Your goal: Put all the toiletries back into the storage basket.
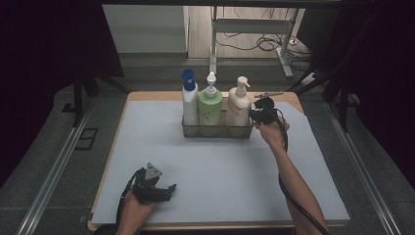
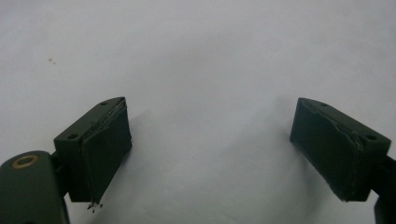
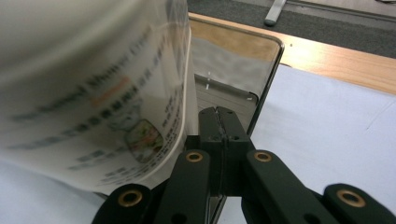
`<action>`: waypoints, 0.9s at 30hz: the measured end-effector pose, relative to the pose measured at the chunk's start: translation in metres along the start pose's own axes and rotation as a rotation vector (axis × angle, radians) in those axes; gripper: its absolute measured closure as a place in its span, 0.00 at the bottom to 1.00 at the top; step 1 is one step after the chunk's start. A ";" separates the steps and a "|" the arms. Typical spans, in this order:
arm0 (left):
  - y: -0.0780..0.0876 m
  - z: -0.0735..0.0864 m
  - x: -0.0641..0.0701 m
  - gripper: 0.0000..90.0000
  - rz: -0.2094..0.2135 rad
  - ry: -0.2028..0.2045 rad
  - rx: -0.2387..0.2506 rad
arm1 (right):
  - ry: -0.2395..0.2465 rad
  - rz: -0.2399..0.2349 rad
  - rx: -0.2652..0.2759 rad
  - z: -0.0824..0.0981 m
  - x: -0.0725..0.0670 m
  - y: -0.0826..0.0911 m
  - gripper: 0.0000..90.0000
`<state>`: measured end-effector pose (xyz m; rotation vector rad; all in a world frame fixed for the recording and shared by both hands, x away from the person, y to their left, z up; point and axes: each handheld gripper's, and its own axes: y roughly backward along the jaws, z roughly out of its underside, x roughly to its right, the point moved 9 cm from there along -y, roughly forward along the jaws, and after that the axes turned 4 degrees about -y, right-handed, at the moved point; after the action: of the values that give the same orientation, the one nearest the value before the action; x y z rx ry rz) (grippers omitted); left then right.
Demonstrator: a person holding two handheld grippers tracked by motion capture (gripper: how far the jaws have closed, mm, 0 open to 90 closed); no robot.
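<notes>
Clamping the clear plastic rectangular caddy's [image 1: 218, 131] right wall, the right hand-held gripper [image 1: 254, 115] is clenched — caddy's length runs along the table's far edge.

Blue-capped white bottle [image 1: 189, 100], green bottle [image 1: 210, 106], cream bottle [image 1: 238, 104], clear basket [image 1: 218, 131].

– How was the light?
– Dim around my table [image 1: 147, 147]; its white mat was the brightest patch, the sides nearly black.
– And sharpness?
– My left gripper [image 2: 210, 149] cast soft shadows. The cream bottle [image 3: 93, 93] beside my right gripper [image 3: 223, 123] was blurred, its print smeared
</notes>
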<state>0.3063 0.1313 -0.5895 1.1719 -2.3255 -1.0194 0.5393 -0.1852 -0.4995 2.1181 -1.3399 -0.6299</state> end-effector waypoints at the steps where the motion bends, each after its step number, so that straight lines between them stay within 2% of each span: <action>1: 0.000 0.000 0.000 0.13 0.000 0.000 0.000 | -0.005 -0.002 -0.004 0.001 0.000 -0.001 1.00; 5: 0.000 0.000 0.000 0.13 0.001 0.000 0.000 | -0.024 -0.015 -0.012 0.004 0.000 -0.005 1.00; 15: 0.000 0.000 0.000 0.13 0.001 0.000 -0.001 | -0.015 -0.018 -0.028 0.010 -0.003 -0.012 1.00; 18: 0.000 0.000 0.000 0.13 0.001 0.000 -0.001 | -0.021 -0.032 -0.032 0.012 -0.006 -0.014 1.00; 27: 0.000 0.000 0.000 0.13 0.001 0.000 -0.001 | 0.000 -0.056 -0.046 0.015 -0.018 -0.020 1.00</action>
<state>0.3064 0.1312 -0.5895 1.1707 -2.3249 -1.0196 0.5355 -0.1647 -0.5223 2.1248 -1.2586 -0.6773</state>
